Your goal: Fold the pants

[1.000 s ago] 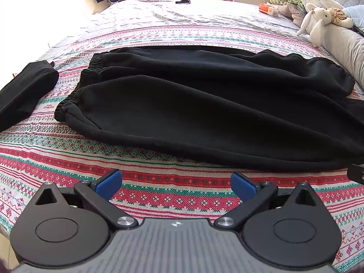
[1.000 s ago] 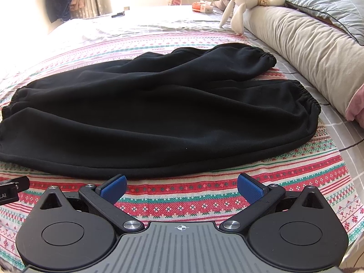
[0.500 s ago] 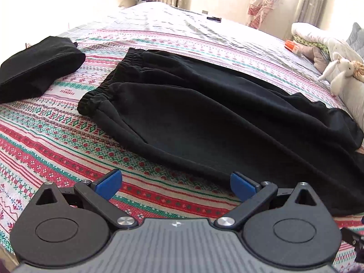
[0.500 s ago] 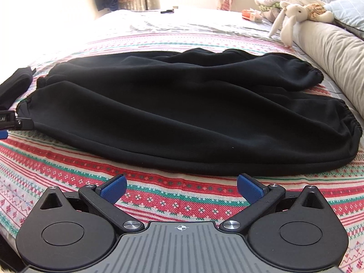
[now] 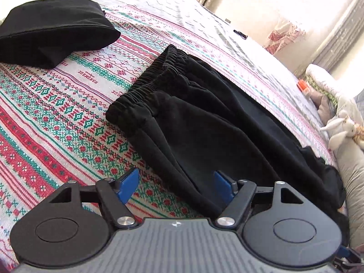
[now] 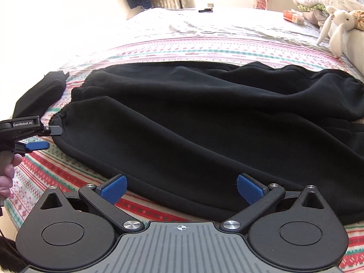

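Black pants (image 6: 204, 122) lie spread flat across the patterned bedspread (image 5: 52, 122), straight ahead of both my tongs, the elastic waistband (image 5: 145, 84) bunched at the end nearest my left one. My left gripper (image 5: 176, 182) hangs released over the near hem, its right blue pad above the black cloth and its left pad above the bedspread, nothing between them. My right gripper (image 6: 180, 187) is likewise spread wide, both blue pads just at the pants' near edge and clasping nothing. From the right wrist view I see the left gripper (image 6: 49, 137) at far left, its fingers parted beside the waistband corner; whether it touches the cloth I cannot tell. Beyond and to the left of the left tongs sits a folded black garment (image 5: 52, 25) on the bedspread, apart from the pants. Far ahead and to the right, a white plush rabbit (image 6: 336, 25) leans on a long beige pillow (image 5: 355, 182).
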`<state>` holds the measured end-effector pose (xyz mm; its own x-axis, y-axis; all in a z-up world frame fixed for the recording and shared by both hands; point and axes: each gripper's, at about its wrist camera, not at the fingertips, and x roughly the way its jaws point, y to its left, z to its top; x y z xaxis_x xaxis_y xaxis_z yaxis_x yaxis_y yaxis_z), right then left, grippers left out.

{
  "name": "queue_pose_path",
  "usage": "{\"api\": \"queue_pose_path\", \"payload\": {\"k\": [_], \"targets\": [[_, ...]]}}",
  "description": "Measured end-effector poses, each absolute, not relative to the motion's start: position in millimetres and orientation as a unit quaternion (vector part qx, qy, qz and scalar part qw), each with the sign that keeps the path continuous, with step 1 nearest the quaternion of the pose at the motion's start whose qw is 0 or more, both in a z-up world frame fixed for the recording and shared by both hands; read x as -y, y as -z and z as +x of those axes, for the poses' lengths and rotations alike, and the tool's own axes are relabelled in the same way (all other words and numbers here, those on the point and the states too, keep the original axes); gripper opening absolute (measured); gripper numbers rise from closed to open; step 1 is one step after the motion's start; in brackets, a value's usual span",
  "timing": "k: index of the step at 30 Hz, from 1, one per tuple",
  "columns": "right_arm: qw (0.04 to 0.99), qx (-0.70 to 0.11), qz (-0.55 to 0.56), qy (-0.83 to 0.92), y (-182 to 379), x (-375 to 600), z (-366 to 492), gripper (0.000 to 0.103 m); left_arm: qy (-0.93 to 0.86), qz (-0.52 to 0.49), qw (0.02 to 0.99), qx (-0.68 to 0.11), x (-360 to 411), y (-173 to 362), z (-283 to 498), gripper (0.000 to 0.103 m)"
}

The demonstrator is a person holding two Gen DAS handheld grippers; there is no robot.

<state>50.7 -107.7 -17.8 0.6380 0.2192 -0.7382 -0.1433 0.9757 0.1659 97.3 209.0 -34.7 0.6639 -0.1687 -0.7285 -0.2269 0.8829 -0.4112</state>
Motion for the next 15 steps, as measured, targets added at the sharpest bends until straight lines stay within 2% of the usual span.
{"api": "queue_pose_path", "payload": {"k": [4,8,11,15], "targets": [[0.897,-0.421,0.068,-0.118,16,79,87,0.103,-0.016,-0.293,0.872,-0.392,-232,43,115,0.097],[0.894,-0.419,0.089,-0.131,12,43,131,0.103,-0.017,-0.304,0.87,-0.388,-247,48,128,0.087],[0.894,-0.418,0.092,-0.136,6,12,168,0.103,-0.015,-0.305,0.872,-0.383,-251,49,133,0.083],[0.892,-0.419,0.09,-0.143,2,-30,212,0.103,-0.018,-0.282,0.879,-0.383,-251,48,138,0.072]]}}
